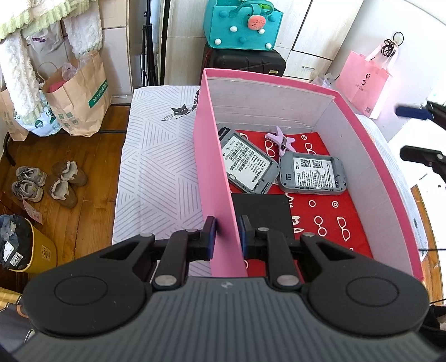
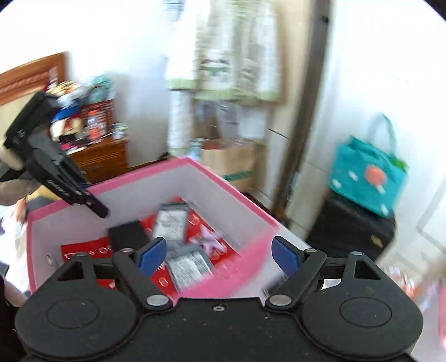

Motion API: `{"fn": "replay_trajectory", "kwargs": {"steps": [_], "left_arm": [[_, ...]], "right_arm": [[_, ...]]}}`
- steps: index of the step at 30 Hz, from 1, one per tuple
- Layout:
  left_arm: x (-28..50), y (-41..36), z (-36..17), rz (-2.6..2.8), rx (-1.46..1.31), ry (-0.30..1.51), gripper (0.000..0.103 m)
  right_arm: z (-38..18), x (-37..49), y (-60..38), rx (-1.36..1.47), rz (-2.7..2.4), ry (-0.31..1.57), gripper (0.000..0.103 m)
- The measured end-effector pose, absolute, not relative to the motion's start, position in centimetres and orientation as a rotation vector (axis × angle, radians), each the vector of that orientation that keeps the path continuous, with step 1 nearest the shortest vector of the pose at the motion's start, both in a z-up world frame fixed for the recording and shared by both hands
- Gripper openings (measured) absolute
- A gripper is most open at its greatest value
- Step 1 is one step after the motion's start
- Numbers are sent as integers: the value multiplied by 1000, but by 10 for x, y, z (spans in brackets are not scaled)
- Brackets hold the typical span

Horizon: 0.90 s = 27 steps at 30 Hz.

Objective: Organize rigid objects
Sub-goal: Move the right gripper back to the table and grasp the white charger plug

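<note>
A pink box (image 1: 211,156) with white inner walls stands on the bed, its floor lined in red with a glasses print. Inside lie two grey devices (image 1: 248,161) (image 1: 310,174) label up, a purple clip (image 1: 280,140) and a flat black item (image 1: 262,214). My left gripper (image 1: 227,222) is shut on the box's left wall, one pad outside and one inside. My right gripper (image 2: 220,254) stands open and empty over the box's near rim (image 2: 251,200), in a blurred view. The right gripper (image 1: 412,133) also shows at the left wrist view's right edge.
The box rests on a bed sheet (image 1: 156,156) with a line pattern. Left of the bed, on the wooden floor, are paper bags (image 1: 80,94), shoes (image 1: 47,183) and a yellow bin (image 1: 39,250). Behind stand a teal felt bag (image 1: 242,25) on a black suitcase (image 1: 245,61), and a pink gift bag (image 1: 365,80).
</note>
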<state>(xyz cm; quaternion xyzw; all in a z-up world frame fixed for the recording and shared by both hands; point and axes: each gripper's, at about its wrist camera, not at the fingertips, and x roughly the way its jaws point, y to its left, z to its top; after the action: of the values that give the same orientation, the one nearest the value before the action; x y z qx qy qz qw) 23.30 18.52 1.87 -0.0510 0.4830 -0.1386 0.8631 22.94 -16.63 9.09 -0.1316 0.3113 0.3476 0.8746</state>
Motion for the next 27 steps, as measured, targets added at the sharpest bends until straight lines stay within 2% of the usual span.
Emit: {"fn": "replay_trajectory", "kwargs": {"steps": [9, 13, 24, 27], "left_arm": [[232, 187, 18, -283, -123, 1008, 16], [232, 188, 18, -283, -120, 1010, 16], [232, 188, 17, -287, -110, 1009, 16], [232, 185, 18, -285, -95, 1005, 16]], "right_arm": [[11, 220, -209, 13, 541, 765, 83], [-16, 216, -207, 32, 495, 778, 73], [-46, 214, -180, 37, 351, 706, 74], [-53, 214, -171, -52, 310, 699, 66]]}}
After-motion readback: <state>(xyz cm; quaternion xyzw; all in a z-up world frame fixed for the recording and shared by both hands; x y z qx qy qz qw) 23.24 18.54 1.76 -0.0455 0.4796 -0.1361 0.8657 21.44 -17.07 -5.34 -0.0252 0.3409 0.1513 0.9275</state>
